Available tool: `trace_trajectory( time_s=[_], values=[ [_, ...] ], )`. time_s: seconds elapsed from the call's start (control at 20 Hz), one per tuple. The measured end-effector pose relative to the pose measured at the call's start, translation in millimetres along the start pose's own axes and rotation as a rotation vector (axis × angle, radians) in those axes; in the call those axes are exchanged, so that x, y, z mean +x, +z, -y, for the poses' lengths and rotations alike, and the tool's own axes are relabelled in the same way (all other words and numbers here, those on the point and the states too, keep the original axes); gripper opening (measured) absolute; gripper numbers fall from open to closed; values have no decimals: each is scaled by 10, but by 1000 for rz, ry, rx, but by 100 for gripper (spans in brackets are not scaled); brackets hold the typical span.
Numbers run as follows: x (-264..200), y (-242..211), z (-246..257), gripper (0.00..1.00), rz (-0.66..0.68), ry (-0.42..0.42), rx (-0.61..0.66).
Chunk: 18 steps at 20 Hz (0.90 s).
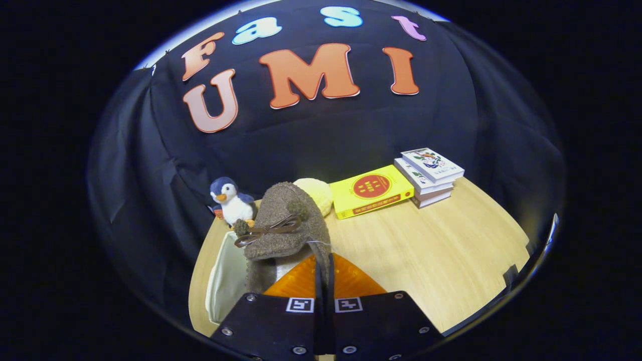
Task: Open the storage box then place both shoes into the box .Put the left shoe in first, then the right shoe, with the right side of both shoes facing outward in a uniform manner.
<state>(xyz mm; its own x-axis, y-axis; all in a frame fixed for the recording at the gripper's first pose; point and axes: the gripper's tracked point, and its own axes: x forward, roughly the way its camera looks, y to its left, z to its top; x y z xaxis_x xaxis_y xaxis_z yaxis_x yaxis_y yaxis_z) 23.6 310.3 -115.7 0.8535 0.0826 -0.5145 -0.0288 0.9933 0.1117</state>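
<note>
Shoe [283,220], brown felt with a bow, is pinched at its rim by the nearly closed fingers of the hand-held gripper [324,273] and hangs above the surface [426,250]. Just beside it lies the pale storage box [225,281], apparently open. Judged step: carrying a shoe to the box. Next: lower it in, right side outward. Which shoe this is cannot be told; the box interior is partly hidden.

A light wooden worktop [431,250] carries everything. Along its far edge lie a yellow book [373,196] flat, and just beside it a stack of books [429,176] toward the far right corner. A toy penguin [230,201] stands at the far left corner, near a pale yellow plush thing [317,193] (mostly hidden). A cream-walled storage box [223,278] sits at the left edge.
</note>
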Motion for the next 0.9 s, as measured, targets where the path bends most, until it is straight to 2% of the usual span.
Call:
trace_trajectory(
  time_s=[0.2, 0.5, 0.65, 0.9],
  values=[
    [135, -288, -204, 1, -51, 0, -16],
    [219, -723, -167, 4, -147, -26, 4],
    [139, -533, -186, 23, -91, 3, 36],
    [-82, -240, 15, 54, -23, -23, 13]
  ],
)
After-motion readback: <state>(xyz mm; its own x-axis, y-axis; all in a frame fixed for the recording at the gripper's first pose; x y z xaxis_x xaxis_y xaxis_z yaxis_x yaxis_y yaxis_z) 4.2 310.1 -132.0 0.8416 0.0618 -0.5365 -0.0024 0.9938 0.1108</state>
